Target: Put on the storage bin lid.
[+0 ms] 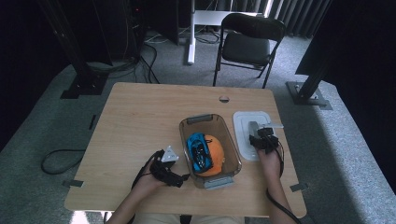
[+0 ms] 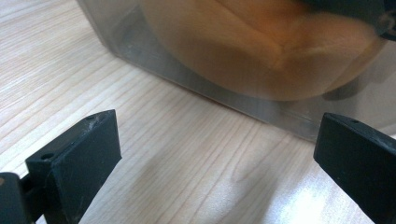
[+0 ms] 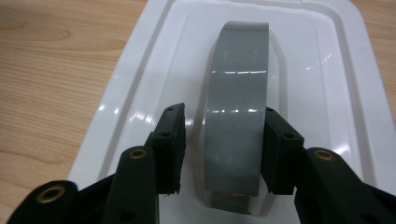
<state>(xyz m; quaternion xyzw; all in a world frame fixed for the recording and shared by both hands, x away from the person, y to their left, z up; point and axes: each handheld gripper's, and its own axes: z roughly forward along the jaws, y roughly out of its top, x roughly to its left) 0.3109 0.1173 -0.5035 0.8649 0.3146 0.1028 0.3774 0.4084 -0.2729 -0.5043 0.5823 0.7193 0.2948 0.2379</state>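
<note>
Lid [image 3: 261, 60], lower center: light, stiff, slick plastic, so its grey handle [image 3: 236, 112] is the spot; right gripper [image 3: 224, 149] jaws nearly pinch it, left gripper [image 2: 215, 154] gapes empty.

Black folding chair [image 1: 250, 44] beyond table [image 1: 140, 121]

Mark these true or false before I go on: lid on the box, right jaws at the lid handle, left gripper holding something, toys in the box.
1. The white lid sits on the clear box. False: it lies on the table, right of the box.
2. The right gripper has its jaws either side of the lid's grey handle. True.
3. The left gripper holds something. False: its jaws stand open over bare wood.
4. A blue toy car lies on an orange plush in the box. True.
</note>
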